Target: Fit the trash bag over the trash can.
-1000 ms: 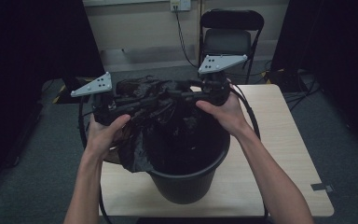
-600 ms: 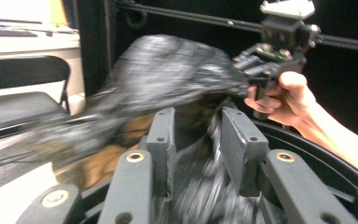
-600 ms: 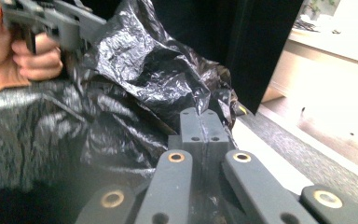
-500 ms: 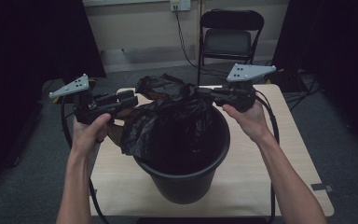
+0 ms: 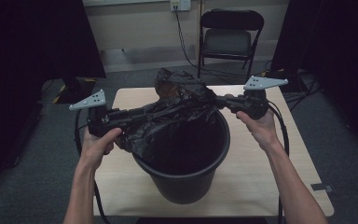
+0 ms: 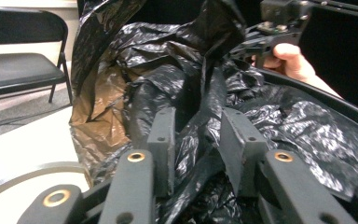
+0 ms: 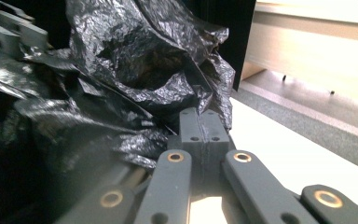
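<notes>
The bin bag (image 5: 182, 116), black and crumpled, lies draped over the rim of the black bucket (image 5: 186, 177) and hangs partly inside it, in the middle of the worktop (image 5: 270, 186). The right claw (image 7: 200, 122) is closed, its two pads pressed flat together at the bag's edge; whether a thin fold of plastic is caught between them is hard to make out, since the film bunches right up against the tips. In the high view this claw (image 5: 219, 100) reaches in level from the right and meets the bag at the bucket's far right rim. The left claw (image 6: 196, 140) stands partly apart, its jaws having just been closing a little, with a fold of the bag running up between them; the pads do not clearly press on it. In the high view the left claw (image 5: 144, 112) lies level across the bucket's left rim, its tips sunk in the plastic and lost against the dark film. The bucket's inside is too dark to read. The left hand (image 5: 98, 142) grips its handle from below, forearm coming up from the bottom edge; the right hand (image 5: 258, 126) holds its handle likewise. A folding chair (image 5: 230, 39) stands beyond the worktop, its feet cut off by the bag's top.
</notes>
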Demonstrator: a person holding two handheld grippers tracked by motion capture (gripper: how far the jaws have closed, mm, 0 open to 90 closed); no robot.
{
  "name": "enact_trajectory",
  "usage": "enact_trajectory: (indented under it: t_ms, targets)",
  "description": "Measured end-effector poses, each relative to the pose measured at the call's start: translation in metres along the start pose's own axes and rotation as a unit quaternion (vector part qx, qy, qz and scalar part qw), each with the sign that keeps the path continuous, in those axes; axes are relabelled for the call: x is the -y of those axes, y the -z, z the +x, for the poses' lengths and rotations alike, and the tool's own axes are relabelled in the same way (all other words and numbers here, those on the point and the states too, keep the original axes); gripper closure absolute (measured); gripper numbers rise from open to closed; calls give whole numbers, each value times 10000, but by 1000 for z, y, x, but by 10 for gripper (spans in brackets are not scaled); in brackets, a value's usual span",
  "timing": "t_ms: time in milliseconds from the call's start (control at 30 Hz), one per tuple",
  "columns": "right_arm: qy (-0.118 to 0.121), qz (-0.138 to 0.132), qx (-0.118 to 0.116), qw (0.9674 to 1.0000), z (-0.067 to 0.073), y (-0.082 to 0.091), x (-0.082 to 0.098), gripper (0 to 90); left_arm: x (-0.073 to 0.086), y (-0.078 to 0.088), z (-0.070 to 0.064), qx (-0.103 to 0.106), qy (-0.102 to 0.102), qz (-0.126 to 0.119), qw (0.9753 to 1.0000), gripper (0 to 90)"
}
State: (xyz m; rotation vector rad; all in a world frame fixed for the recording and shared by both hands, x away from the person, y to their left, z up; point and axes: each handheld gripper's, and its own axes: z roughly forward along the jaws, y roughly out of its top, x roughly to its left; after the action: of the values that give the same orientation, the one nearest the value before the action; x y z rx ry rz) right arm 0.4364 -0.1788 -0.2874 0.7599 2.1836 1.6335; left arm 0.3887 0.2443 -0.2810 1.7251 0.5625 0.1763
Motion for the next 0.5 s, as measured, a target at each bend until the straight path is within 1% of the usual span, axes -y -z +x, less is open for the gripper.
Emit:
enact_trajectory:
  t_ms: [33,100,167,267,367,433,467,500]
  targets:
    - [-35,28,21,10000,-1,-1,2,900,0,0,-1,7,-4,16,10000,673]
    - [-56,101,106,9999,-1,-3,4,900,1,0,-7,67,-81,98,9999,667]
    - [-56,151,112,9998,-1,-7,6,899,-1,0,-9,52,-129,153,9998,635]
    - [-44,137,93,9999,0,-12,4,896,-8,5,-10,108,-126,-2,9999,614]
    - [-58,108,63,9999,-2,-17,1,890,-20,9,-9,20,-183,-37,9998,600]
    - [-41,121,52,9999,-3,-19,0,884,-28,12,-7,-7,-174,-51,9998,597]
    - [-29,134,44,9999,-4,-21,-1,884,-34,15,-7,-32,-191,-100,9998,597]
    - [-8,153,25,9999,-4,-23,-3,880,-38,18,-7,66,-180,-231,9996,597]
